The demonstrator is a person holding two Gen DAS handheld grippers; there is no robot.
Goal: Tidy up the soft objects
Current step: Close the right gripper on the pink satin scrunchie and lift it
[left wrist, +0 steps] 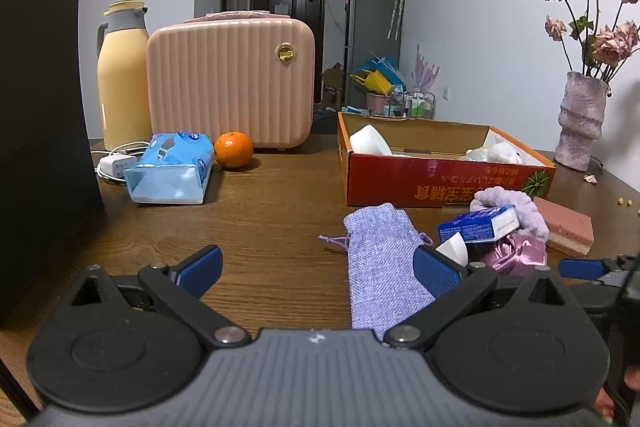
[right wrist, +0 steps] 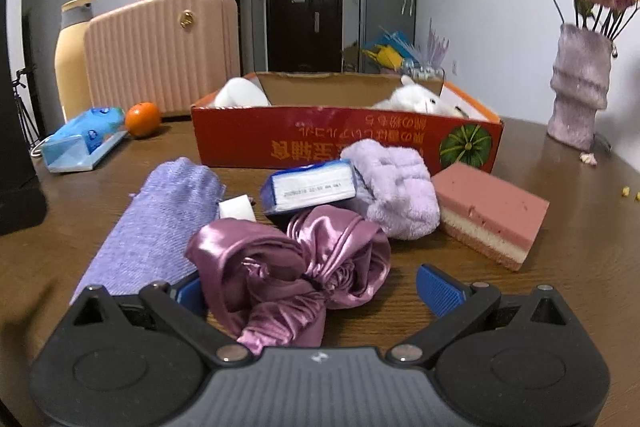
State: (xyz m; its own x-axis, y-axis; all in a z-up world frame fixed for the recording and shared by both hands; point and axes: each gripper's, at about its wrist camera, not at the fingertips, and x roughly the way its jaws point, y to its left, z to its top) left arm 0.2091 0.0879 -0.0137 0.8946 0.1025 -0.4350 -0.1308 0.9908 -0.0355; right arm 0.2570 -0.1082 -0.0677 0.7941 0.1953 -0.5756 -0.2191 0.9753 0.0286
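Observation:
A red cardboard box (left wrist: 444, 183) (right wrist: 344, 143) stands on the wooden table and holds white soft items (right wrist: 416, 99). In front of it lie a lavender drawstring pouch (left wrist: 380, 263) (right wrist: 160, 223), a purple satin cloth (right wrist: 292, 267) (left wrist: 516, 253), a fluffy lilac item (right wrist: 396, 191) (left wrist: 516, 203), a blue tissue pack (right wrist: 308, 187) (left wrist: 480, 225) and a pink layered sponge (right wrist: 492, 211) (left wrist: 568, 229). My left gripper (left wrist: 320, 267) is open, with the pouch lying between its fingers near the right one. My right gripper (right wrist: 316, 291) is open, with the satin cloth between its fingers.
A pink ribbed case (left wrist: 232, 83), a yellow thermos (left wrist: 120, 75), an orange (left wrist: 234, 149), a blue wipes pack (left wrist: 172, 171) and a white charger (left wrist: 116, 165) stand at the left rear. A dark box (left wrist: 40, 107) is at the far left. A vase of dried roses (left wrist: 582, 119) stands at the right.

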